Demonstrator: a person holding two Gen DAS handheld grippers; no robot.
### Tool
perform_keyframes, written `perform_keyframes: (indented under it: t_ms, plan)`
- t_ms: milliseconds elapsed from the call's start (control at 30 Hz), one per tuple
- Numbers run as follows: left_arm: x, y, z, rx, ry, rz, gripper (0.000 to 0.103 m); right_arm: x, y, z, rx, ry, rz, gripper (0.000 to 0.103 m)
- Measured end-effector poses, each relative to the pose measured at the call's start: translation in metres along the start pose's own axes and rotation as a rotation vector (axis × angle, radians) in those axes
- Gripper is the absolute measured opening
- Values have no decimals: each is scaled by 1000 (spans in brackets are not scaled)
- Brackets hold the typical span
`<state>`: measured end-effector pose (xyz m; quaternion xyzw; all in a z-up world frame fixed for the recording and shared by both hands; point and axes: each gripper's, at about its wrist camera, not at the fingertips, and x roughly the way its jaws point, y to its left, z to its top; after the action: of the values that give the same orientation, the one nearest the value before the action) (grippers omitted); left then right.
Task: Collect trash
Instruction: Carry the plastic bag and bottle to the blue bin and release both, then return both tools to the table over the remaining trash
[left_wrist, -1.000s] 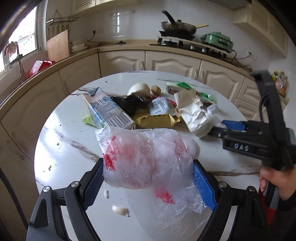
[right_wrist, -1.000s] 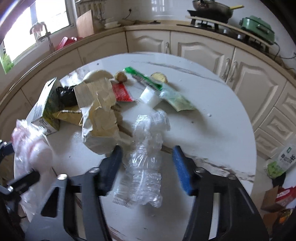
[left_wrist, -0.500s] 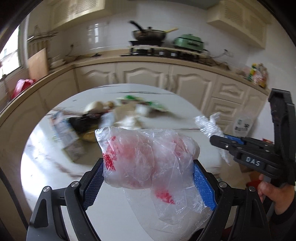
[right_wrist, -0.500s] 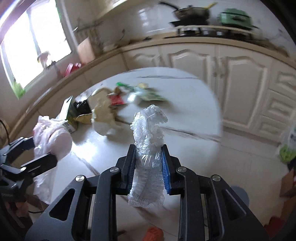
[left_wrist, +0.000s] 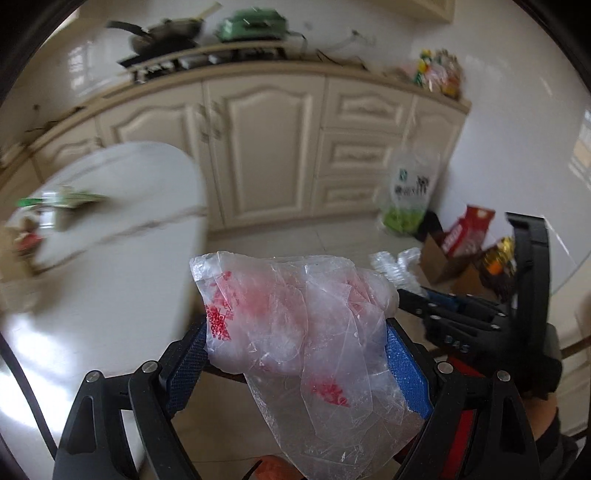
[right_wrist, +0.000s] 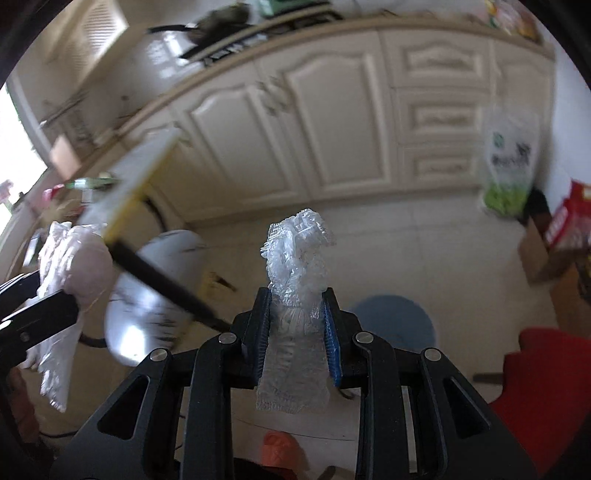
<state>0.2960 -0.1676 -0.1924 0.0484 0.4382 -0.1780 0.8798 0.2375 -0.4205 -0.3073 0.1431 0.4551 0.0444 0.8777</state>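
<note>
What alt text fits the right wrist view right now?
The right gripper clamps a crushed clear plastic bottle above a pale tiled floor. At the left edge, the left gripper holds a crumpled clear plastic bag; blurred cream kitchen cabinets stand behind.

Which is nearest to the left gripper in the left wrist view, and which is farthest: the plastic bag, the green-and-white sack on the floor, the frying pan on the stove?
1. Plastic bag: held between the pads of the left gripper.
2. Green-and-white sack: on the floor by the drawers, right of centre.
3. Frying pan: on the stove, top left, behind the counter.
</note>
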Motion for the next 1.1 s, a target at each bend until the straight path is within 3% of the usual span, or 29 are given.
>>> perform_keyframes:
  t_ms: [33,133,167,233,367,433,600,767,967,1100]
  plan:
    - [12,-4,3,9,13,2,87,8,-9,1,16,6,-4,28]
    - [41,-23,15,121,0,110,87,35,-40,2,56,5,-30,37]
    - [51,-30,20,130,19,99,87,45,-51,4,75,9,-34,41]
    - [61,-42,25,117,22,52,87,57,-67,-1,106,17,-49,67]
    - [95,-59,33,184,37,61,87,62,-95,-12,157,7,-75,77]
    - [122,-62,39,176,69,30,87,57,-108,-16,184,-2,-97,90]
    - [187,-64,68,192,136,21,89,25,-131,-25,250,-59,-139,91]
    - [209,-82,89,223,134,34,95,-6,-140,-32,288,-113,-150,94]
    - [165,-87,87,195,33,15,99,-41,-131,-32,283,-174,-155,95]
    - [140,-84,86,174,13,3,99,-66,-122,-32,276,-212,-159,97]
